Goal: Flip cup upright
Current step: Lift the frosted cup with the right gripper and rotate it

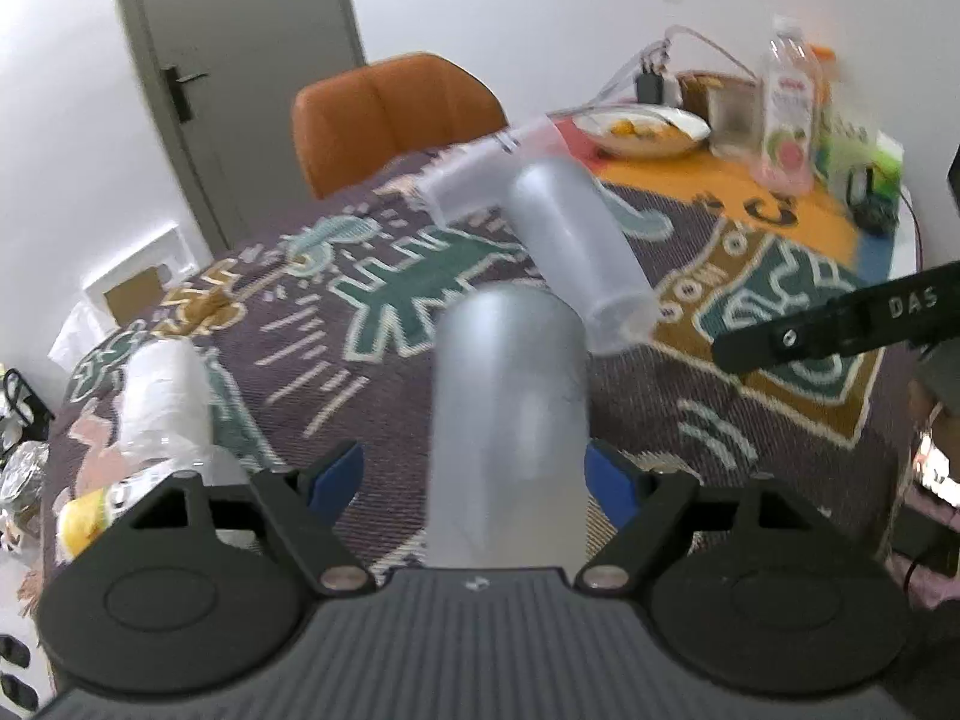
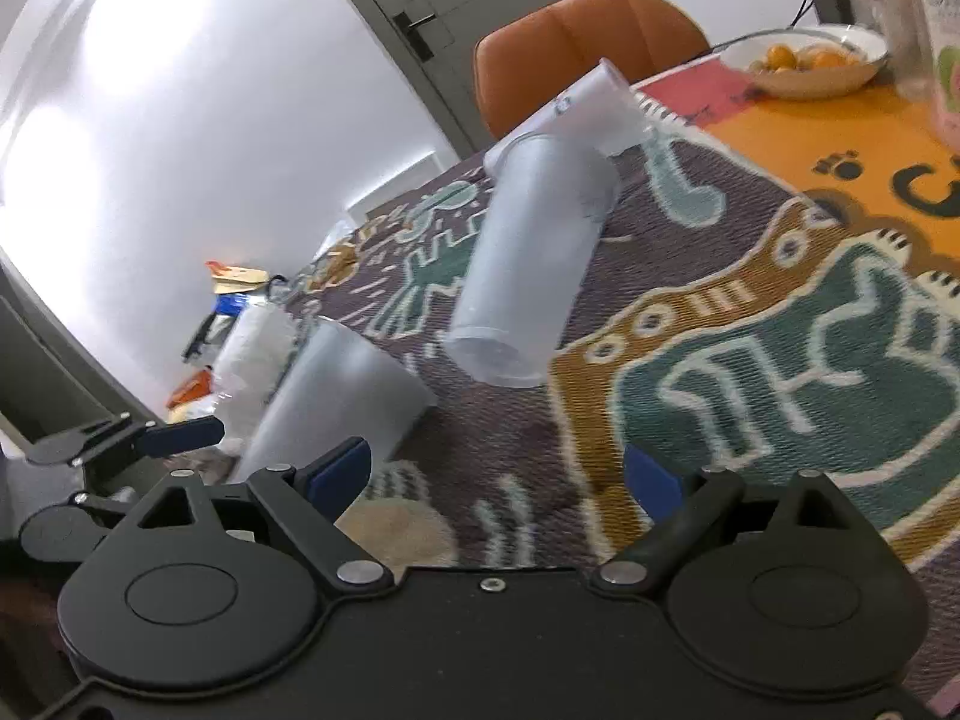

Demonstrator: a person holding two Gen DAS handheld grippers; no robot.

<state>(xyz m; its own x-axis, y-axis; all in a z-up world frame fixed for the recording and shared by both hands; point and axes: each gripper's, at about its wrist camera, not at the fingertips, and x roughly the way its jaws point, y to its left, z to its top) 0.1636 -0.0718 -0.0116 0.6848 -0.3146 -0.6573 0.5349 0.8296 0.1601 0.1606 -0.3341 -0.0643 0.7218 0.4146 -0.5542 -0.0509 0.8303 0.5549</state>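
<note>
The left gripper (image 1: 477,480) has its jaws pinching a frosted cup (image 1: 510,420) for turning upright; the right gripper (image 2: 498,468), jaws spread, waits at 3 o'clock

Our left claw (image 1: 480,474) sits low, its blue-padded fingers (image 1: 336,474) spread on either side of a frosted cup (image 1: 510,420), though whether the pads press its sides we cannot tell. Our right claw (image 2: 498,474) hangs with its jaws wide apart and holds nothing; from the left wrist view, one of its black fingers (image 1: 834,324) reaches in from the right.
</note>
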